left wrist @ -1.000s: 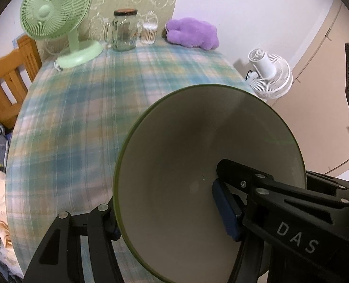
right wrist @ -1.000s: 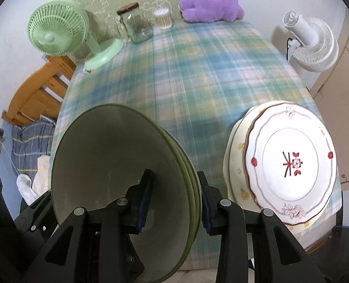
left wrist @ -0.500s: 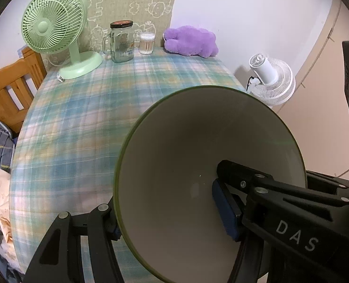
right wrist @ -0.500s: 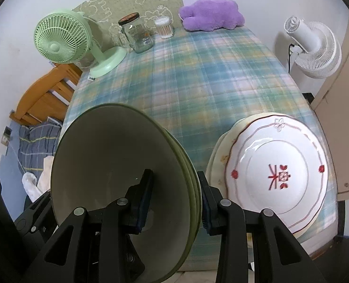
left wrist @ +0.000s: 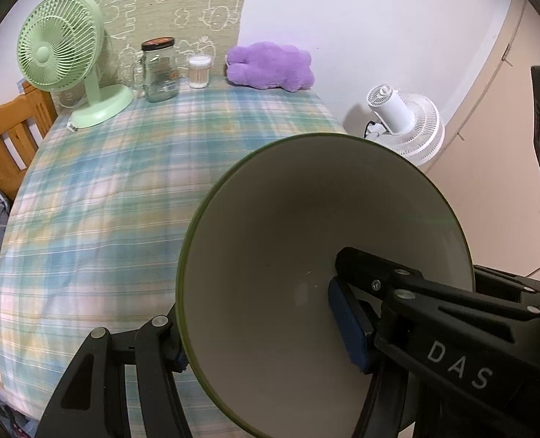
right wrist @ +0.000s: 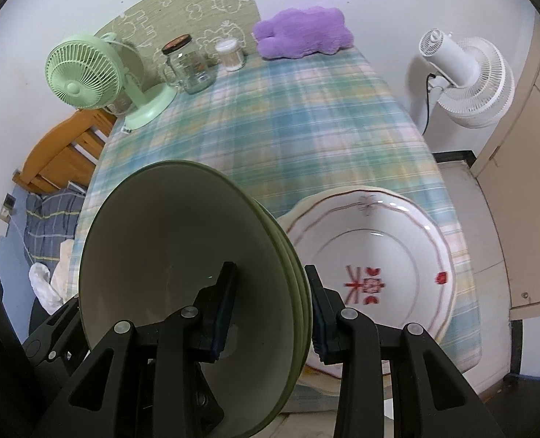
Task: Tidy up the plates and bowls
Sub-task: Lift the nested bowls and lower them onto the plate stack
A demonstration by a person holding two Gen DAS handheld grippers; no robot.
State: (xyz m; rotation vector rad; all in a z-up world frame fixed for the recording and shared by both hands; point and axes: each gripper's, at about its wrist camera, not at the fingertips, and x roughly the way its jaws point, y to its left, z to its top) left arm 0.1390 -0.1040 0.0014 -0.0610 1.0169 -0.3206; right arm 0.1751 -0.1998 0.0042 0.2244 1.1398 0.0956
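Green fan [left wrist: 60, 47], jar [left wrist: 159, 71], purple plush [left wrist: 270, 67] – far table edge.

Bowls [right wrist: 182, 273] (both tongs) apparently carried nearer the plates [right wrist: 390, 255].

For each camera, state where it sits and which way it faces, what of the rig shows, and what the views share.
Left wrist: on the left gripper, looking down over the plaid table toward the green fan; its fingers clamp the stacked green bowls.
Right wrist: on the right gripper, looking down the table past the plates; its fingers clamp the same stacked green bowls.
Shared: bowls, table, fan, glass jar, purple plush, white fan.
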